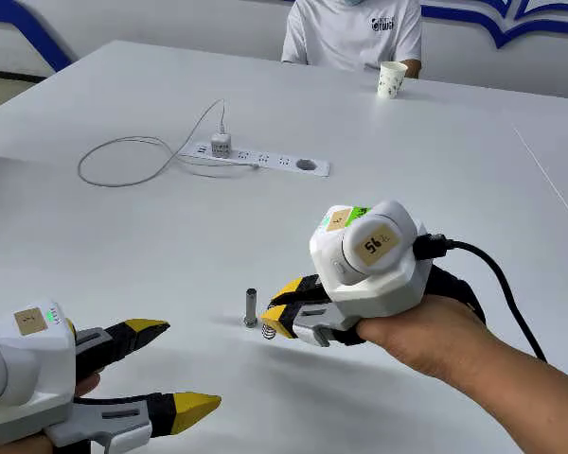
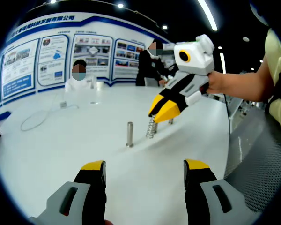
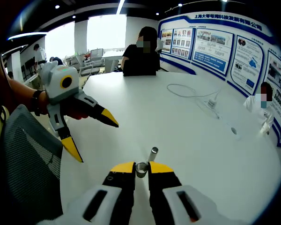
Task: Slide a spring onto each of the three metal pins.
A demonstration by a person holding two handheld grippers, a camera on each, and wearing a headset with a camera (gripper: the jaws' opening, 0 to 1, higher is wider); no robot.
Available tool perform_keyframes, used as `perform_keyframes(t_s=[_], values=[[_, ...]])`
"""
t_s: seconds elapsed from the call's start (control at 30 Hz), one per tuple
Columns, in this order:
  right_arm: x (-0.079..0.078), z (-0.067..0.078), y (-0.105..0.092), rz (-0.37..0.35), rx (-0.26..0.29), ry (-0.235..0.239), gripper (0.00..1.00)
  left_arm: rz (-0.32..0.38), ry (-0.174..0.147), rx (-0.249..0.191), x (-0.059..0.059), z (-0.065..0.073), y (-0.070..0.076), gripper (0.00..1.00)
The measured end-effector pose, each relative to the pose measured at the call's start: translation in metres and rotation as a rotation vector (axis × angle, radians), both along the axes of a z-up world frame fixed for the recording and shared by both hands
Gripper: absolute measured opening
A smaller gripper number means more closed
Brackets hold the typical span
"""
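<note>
White table (image 1: pixel 170 246), right gripper (image 1: pixel 279 307) clamped on spring (image 2: pixel 151 127) just beside upright pin (image 2: pixel 129 134), left gripper (image 2: pixel 145 165) spread apart

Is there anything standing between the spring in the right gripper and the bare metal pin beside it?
Nothing visible does. The right gripper holds the spring close beside the metal pin, with only bare table between them. The left gripper is open and off to the side, away from that gap.

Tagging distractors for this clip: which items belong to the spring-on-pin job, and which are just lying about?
Job:
- spring, gripped in the right tool
- metal pin, upright beside it
- left tool, open

Lying about:
- power strip with charger
- paper cup
</note>
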State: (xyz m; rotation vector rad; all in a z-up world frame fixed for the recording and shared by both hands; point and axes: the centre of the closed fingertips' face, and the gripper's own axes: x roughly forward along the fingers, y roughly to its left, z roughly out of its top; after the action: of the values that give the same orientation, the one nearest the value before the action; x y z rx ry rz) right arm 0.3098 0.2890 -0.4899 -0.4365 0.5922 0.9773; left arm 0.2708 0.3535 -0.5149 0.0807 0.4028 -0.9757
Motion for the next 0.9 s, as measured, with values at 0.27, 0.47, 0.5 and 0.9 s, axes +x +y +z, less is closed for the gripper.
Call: perform_keyframes(t_s=[0.27, 0.47, 0.5, 0.9], values=[[-0.001, 0.004, 0.001, 0.011, -0.016, 0.004, 0.12, 0.003, -0.005, -0.006, 0.0, 0.001, 0.0, 0.69], [-0.001, 0.007, 0.002, 0.022, -0.031, 0.005, 0.12, 0.01, -0.008, -0.012, 0.001, 0.002, 0.002, 0.69], [-0.001, 0.008, 0.003, 0.024, -0.034, 0.006, 0.12, 0.011, -0.009, -0.013, 0.0, 0.002, 0.002, 0.69], [0.005, 0.02, 0.005, 0.035, -0.047, -0.005, 0.12, 0.019, -0.01, -0.022, 0.001, 0.001, 0.004, 0.69]])
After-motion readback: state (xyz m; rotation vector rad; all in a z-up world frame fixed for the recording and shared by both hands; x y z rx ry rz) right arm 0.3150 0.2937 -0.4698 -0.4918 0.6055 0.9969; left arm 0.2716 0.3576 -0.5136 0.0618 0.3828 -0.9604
